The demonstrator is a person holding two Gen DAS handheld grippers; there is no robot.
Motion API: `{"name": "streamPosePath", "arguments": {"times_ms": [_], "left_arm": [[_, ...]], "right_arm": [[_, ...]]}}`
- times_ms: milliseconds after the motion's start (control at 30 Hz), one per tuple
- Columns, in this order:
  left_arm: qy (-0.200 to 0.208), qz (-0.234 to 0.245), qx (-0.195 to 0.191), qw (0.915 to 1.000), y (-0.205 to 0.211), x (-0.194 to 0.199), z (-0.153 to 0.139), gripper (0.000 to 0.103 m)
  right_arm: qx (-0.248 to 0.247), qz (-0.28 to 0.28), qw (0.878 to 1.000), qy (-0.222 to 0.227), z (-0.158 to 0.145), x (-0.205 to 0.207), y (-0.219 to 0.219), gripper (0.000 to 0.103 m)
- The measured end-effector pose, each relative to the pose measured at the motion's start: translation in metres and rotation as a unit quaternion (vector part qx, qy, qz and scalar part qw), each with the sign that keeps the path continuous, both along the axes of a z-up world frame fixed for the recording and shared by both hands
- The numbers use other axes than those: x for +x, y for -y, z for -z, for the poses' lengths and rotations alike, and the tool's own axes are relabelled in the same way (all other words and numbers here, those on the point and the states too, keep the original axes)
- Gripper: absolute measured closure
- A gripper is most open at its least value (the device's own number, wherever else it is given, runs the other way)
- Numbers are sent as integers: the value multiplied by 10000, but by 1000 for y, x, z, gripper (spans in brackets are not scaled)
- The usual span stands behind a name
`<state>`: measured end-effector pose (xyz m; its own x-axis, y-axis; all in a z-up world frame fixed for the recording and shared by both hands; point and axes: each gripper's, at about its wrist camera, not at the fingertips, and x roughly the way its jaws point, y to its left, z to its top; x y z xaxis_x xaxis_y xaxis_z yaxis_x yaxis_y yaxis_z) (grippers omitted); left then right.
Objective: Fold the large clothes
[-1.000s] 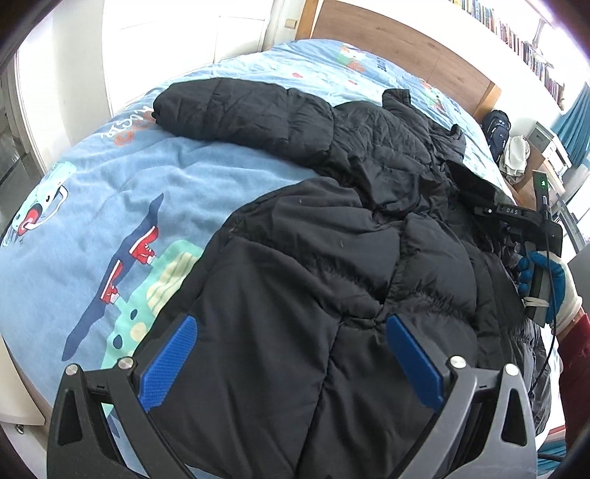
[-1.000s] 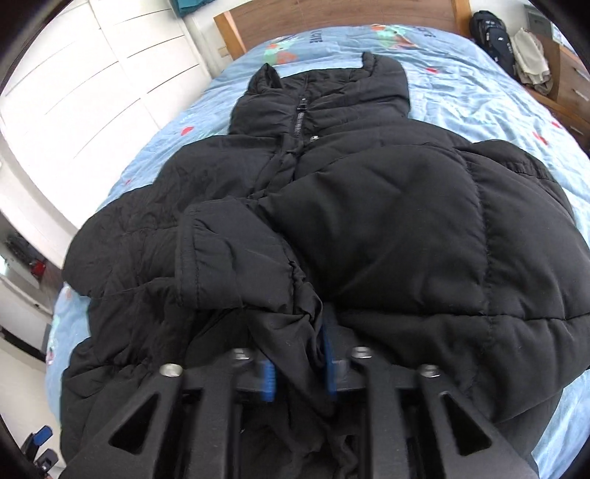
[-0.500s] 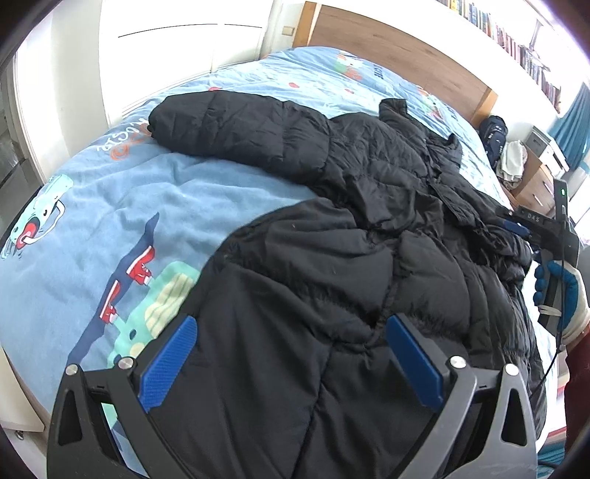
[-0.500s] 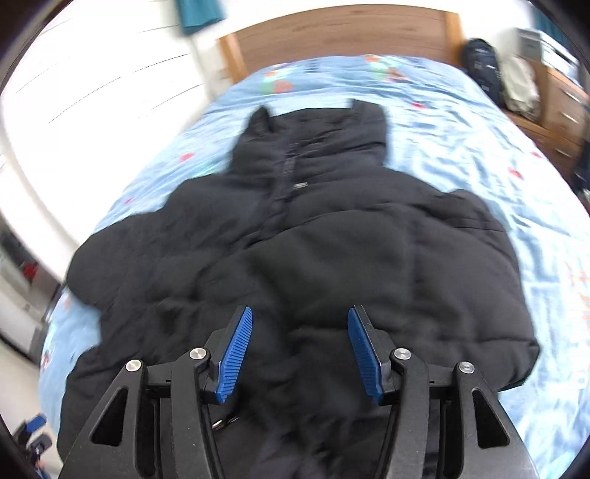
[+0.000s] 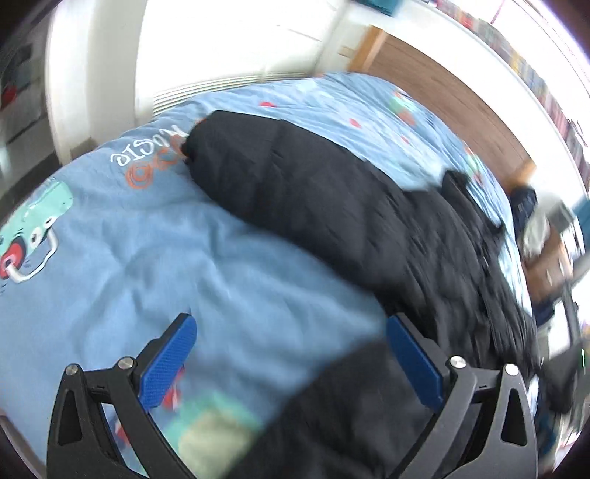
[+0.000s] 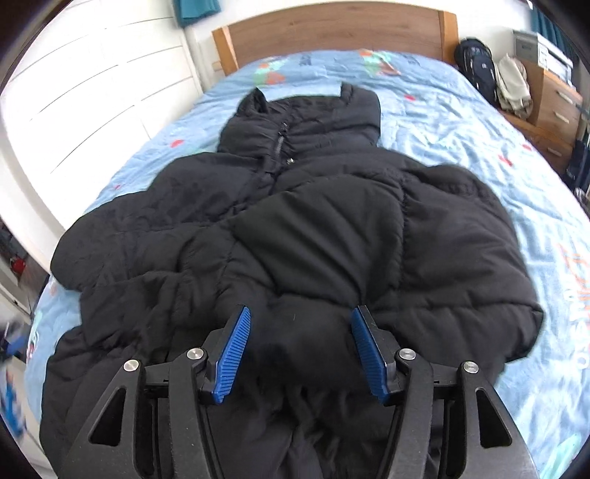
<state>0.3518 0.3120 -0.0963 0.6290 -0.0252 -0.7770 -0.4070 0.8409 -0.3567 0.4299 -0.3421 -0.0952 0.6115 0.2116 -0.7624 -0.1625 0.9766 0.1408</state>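
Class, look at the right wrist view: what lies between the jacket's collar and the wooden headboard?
Only the blue printed bedspread. Nothing else lies on that stretch between the black jacket collar and the headboard; the right wrist view shows it clearly.

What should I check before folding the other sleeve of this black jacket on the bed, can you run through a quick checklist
1. Right gripper free of the jacket: ok. Its jaws are opening, with no cloth pinched between them.
2. Left gripper empty and open: ok. It is over the blanket and the jacket's edge.
3. One sleeve already folded across the front: ok, in the right wrist view.
4. Other sleeve stretched out flat and within sight: ok, in the left wrist view.
5. Sleeve cuff clear enough to aim at: cannot tell, the left view is blurred.
6. Collar and zip lying straight: ok.
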Motion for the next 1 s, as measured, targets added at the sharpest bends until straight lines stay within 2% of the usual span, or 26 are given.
{"name": "streamPosePath", "arguments": {"times_ms": [33, 167, 233, 367, 467, 567, 633, 700, 767, 800, 867, 1000], "left_arm": [[16, -74, -82, 9999, -10, 9, 5, 0], [85, -506, -729, 9960, -56, 46, 37, 1], [135, -792, -1043, 9913, -77, 63, 54, 1], [186, -1158, -1419, 9829, -104, 88, 75, 1], [219, -1359, -1877, 9725, -119, 105, 93, 1], [325, -1630, -2381, 9569, -132, 112, 110, 2], [421, -1690, -2419, 9546, -133, 115, 110, 15], [418, -1591, -2375, 9574, -130, 121, 107, 59], [446, -1545, -2304, 9597, -127, 125, 100, 76], [484, -1523, -2225, 9617, -123, 126, 93, 82], [511, -1496, -2022, 9665, -115, 128, 79, 86], [536, -1396, -1548, 9766, -92, 130, 46, 90]], "right_arm": [[-39, -38, 10000, 46, -1, -7, 2, 45], [-45, -43, 9999, 106, 1, -35, 16, 45], [6, 48, 10000, 87, 3, -45, 25, 45], [112, 388, 9992, 55, 1, -62, 44, 45], [169, 635, 9978, 91, -3, -78, 57, 45], [167, 851, 9960, 221, -13, -88, 68, 45], [166, 984, 9944, 352, -19, -91, 73, 45], [231, 1074, 9928, 471, -22, -97, 76, 45], [334, 1129, 9915, 550, -23, -100, 80, 45], [389, 1159, 9908, 585, -23, -101, 82, 45], [521, 1189, 9896, 625, -24, -102, 89, 45], [880, 1167, 9865, 739, -26, -105, 102, 45]]}}
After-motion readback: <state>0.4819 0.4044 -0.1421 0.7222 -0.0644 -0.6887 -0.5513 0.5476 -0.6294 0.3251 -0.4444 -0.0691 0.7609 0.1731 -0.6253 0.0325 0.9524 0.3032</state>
